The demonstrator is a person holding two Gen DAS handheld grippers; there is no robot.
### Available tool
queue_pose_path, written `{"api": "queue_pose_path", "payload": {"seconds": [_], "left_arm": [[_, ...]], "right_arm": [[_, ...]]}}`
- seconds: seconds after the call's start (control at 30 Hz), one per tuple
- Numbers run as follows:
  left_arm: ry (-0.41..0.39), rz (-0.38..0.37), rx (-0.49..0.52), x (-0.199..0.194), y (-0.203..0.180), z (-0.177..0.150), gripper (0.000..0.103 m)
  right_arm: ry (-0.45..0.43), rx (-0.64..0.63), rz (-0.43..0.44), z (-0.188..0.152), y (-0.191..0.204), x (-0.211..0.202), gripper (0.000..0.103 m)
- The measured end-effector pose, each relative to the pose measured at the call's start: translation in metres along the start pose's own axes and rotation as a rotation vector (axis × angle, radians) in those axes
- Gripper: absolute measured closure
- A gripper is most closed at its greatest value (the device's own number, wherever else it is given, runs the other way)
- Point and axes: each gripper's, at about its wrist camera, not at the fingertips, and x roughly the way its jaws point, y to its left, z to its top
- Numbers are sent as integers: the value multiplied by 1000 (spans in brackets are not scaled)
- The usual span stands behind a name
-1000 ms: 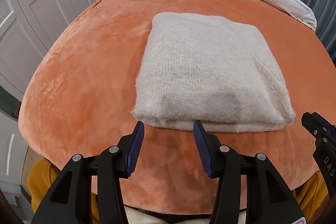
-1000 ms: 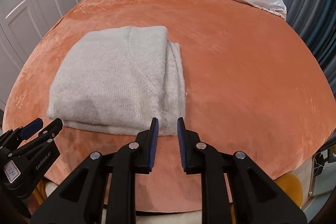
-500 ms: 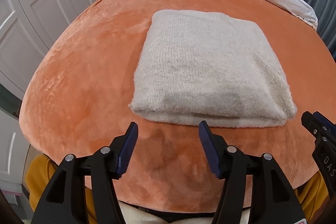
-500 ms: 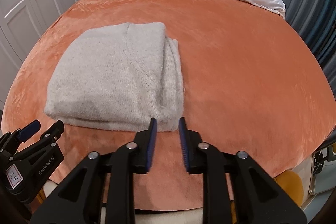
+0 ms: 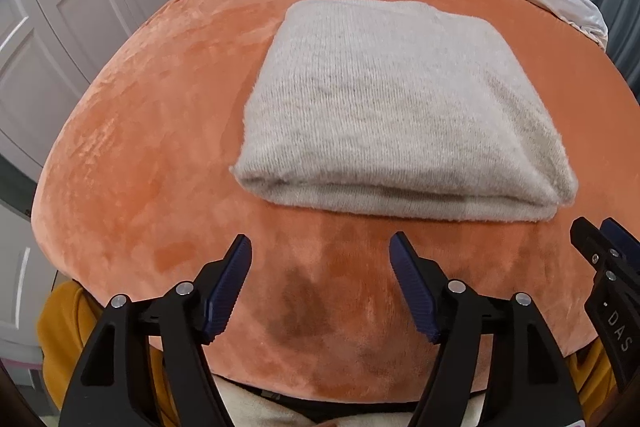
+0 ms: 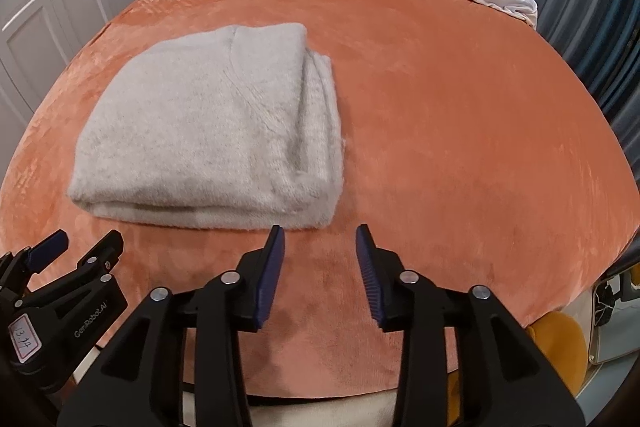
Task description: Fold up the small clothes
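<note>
While gripper (image 5: 320, 251) opens, sweater (image 5: 396, 107) lies beyond.

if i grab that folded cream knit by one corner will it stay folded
Probably not. The folded knit looks soft and fuzzy, its stacked layers loose along the right edge, so lifted by one corner it would likely droop and unfold. It looks light for its bulk, and pushed, it may drag on the plush orange blanket.
</note>
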Motion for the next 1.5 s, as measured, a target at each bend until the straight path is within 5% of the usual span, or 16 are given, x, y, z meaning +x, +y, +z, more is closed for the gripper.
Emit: {"api": "queue_pose_path", "payload": {"seconds": [0.37, 1.5], "left_arm": [[22, -1, 18, 15, -9, -19, 34], [-3, 8, -12, 22, -17, -22, 34]], "right_arm": [[27, 9, -8, -21, 0, 13, 56], [51, -4, 18, -30, 9, 27, 54]]}}
